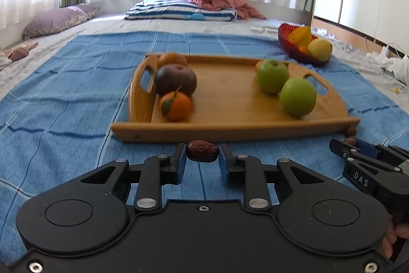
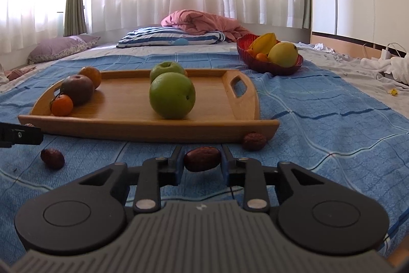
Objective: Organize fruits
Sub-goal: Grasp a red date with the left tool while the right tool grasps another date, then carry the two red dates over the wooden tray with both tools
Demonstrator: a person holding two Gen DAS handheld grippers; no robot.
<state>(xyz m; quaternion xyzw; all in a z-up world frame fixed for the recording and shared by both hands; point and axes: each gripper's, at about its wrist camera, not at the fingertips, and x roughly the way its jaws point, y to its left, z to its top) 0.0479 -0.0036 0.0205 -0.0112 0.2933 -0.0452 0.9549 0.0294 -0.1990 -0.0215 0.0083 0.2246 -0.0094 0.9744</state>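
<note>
Left wrist view: a wrinkled dark-red date (image 1: 202, 151) sits clamped in the left hand-held gripper (image 1: 202, 155), just before the wooden tray (image 1: 230, 131).
Right hand-held gripper (image 2: 202, 159) brackets another date (image 2: 202, 158); whether it grips, I cannot tell. Tray holds green apples (image 1: 297, 96) at 2 o'clock, a mandarin (image 1: 175, 105) at 10; the red bowl (image 2: 258, 63) holds yellow fruit.

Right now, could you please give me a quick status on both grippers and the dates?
Left gripper shut on wrinkled red date. Right gripper shut on another dark red date. Wooden tray ahead; two dates loose.
</note>
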